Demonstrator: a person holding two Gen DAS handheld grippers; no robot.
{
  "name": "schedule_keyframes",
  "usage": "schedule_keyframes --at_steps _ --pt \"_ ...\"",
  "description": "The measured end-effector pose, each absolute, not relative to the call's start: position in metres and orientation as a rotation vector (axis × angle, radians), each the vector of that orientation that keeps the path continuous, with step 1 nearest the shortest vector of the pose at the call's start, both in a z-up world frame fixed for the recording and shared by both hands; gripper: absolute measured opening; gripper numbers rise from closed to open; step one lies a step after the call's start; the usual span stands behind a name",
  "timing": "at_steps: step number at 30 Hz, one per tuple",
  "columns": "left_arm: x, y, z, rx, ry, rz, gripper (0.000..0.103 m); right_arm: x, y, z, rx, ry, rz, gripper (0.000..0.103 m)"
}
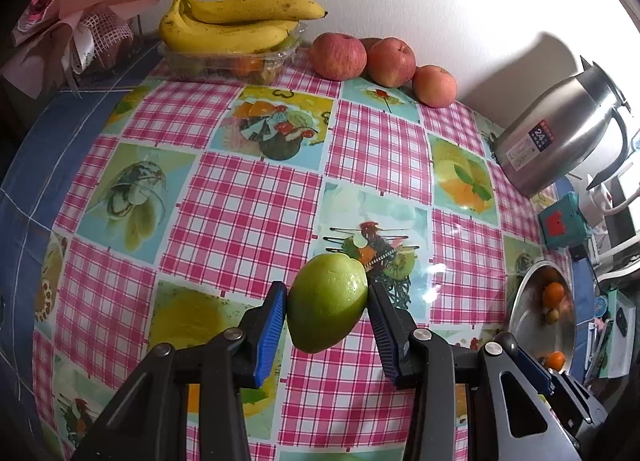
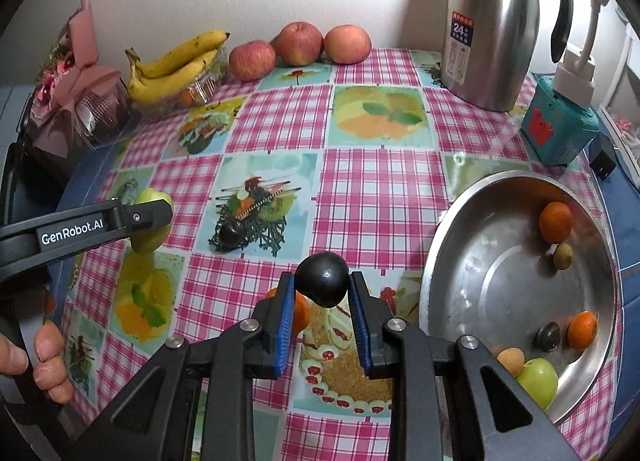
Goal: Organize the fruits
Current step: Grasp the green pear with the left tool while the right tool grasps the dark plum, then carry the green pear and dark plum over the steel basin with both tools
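The left gripper point(image 1: 327, 301) is closed on a green fruit point(image 1: 326, 303), pinched across its middle between the blue pads and apparently lifted off the checked tablecloth point(image 1: 248, 197); the right gripper point(image 2: 322, 289) is likewise closed on a small dark plum point(image 2: 323, 279), carried above the cloth. To the right of the right gripper a large steel bowl point(image 2: 472, 261) is seen, already holding oranges, a second green fruit point(image 2: 538, 381), a dark fruit and smaller yellowish ones, so it is judged to be the place where the loose fruit is gathered. Far ahead of it stands a steel thermos jug point(image 2: 492, 21), on whose label "24" can be read; the smaller print cannot be made out. Ahead and to the left, against the wall, a bunch of bananas point(image 2: 176, 61) is laid on a clear plastic tray, with three apples point(image 2: 298, 43) beside it. "GenRobot.AI" is printed on the left gripper's finger in the right wrist view. An orange point(image 2: 300, 313) is partly hidden just under the right gripper's left pad. The green fruit is judged firm, smooth and fairly heavy, so a hold across the widest part is suited; the plum is judged light, glossy, slippery and easily bruised, so a gentle central pinch is called for.
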State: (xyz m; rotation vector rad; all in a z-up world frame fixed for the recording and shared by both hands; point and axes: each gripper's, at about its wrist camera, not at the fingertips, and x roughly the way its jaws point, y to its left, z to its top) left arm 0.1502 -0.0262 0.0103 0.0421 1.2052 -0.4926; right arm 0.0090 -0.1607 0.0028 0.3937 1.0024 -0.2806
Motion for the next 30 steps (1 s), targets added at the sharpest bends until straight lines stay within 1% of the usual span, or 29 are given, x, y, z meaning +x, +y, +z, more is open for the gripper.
schedule_keyframes --at_steps 16,30 --pt "0.140 -0.042 0.010 0.086 1.207 -0.472 0.044 -0.003 -0.181 0.004 0.449 1.002 -0.313 0.028" --pt "0.113 -0.080 0.004 0.134 1.225 -0.514 0.044 -0.040 -0.234 0.001 0.529 1.001 -0.430 0.028"
